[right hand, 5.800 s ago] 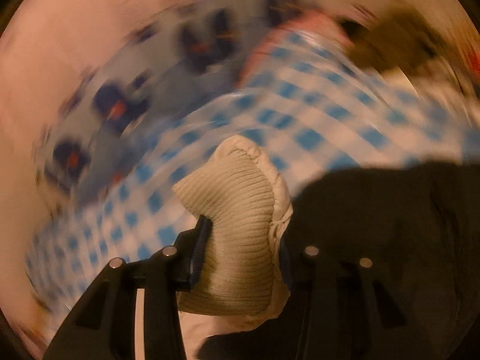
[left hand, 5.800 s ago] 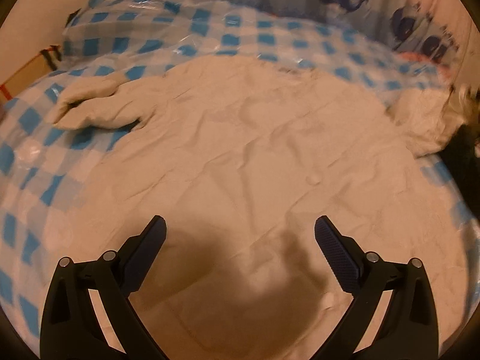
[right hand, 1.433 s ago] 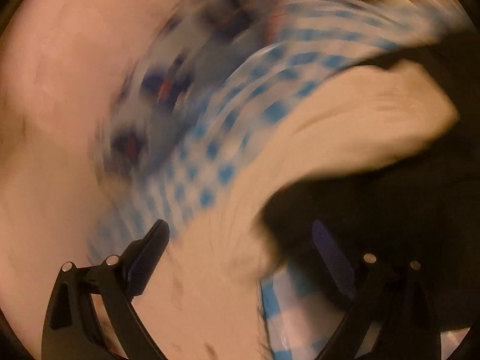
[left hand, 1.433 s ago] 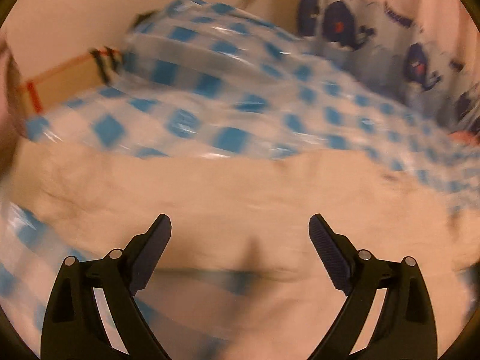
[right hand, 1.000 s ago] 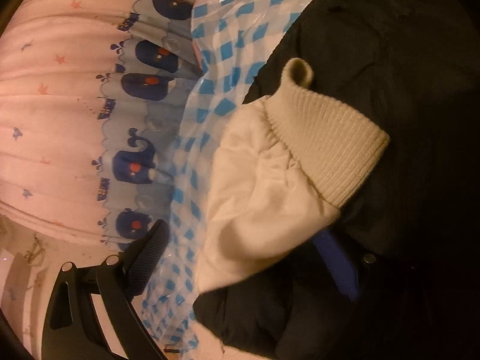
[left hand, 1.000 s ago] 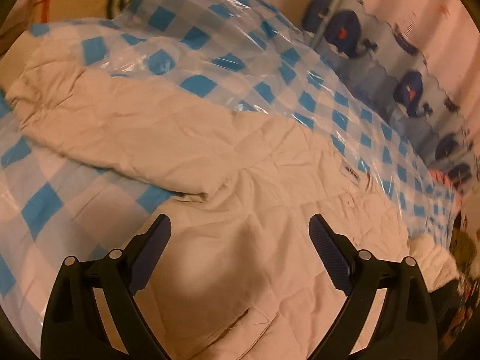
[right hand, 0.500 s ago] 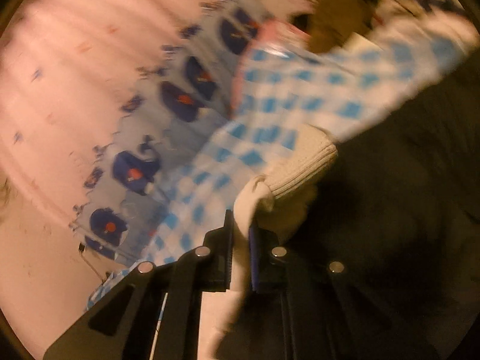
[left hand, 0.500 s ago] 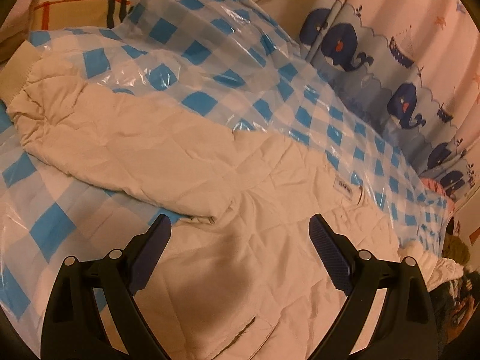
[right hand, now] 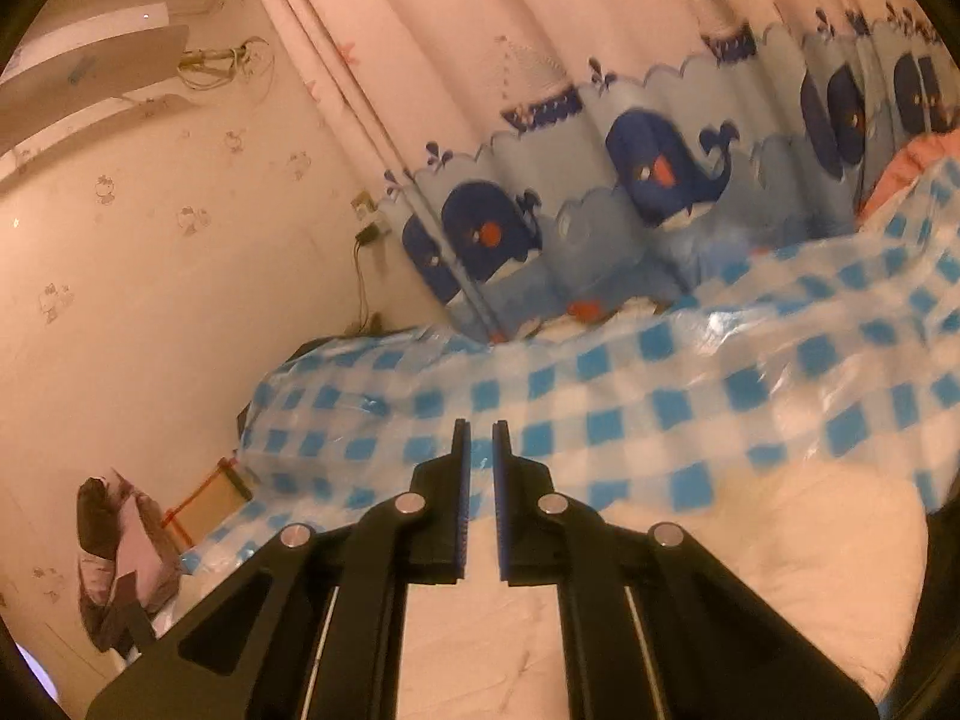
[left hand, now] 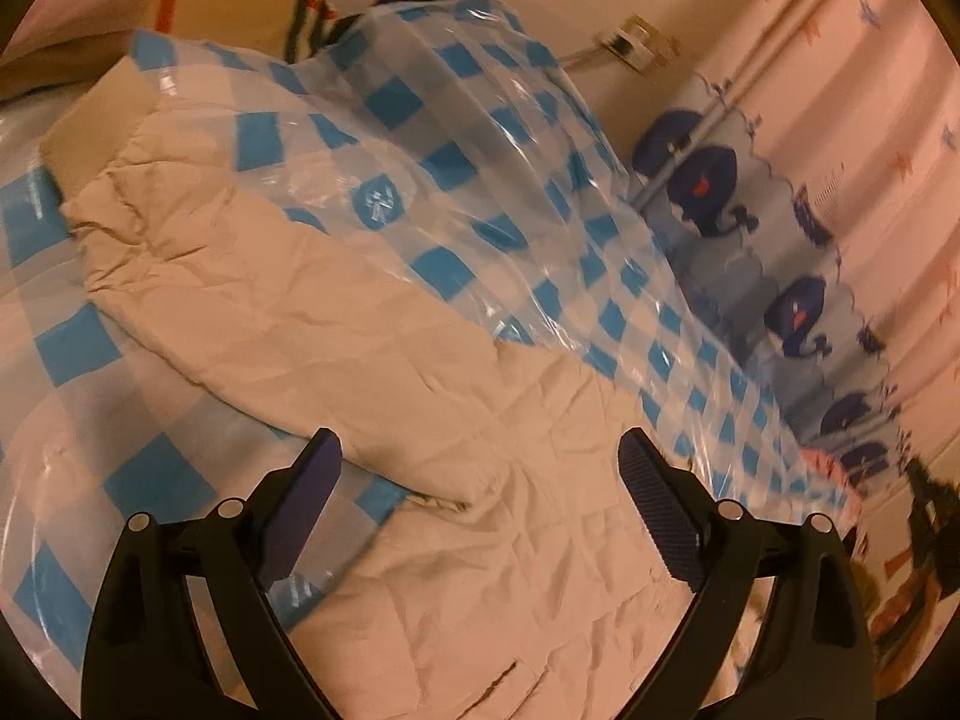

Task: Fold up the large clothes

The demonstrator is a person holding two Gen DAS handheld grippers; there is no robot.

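Lying crumpled, cream jacket point(left hand: 480, 420) spreads across checked plastic sheet point(left hand: 456, 138).

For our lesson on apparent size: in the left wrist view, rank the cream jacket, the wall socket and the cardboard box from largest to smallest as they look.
1. cream jacket
2. cardboard box
3. wall socket

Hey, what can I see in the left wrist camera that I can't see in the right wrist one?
Only the left wrist view shows the cream jacket's sleeve stretched out to its ribbed cuff, and the left gripper, open and empty above the jacket.

Only the right wrist view shows the right gripper, shut with nothing visible between its fingers, plus a dark bundle by the wall.

Both show the cream jacket, the blue-checked plastic sheet and the whale-print curtain.
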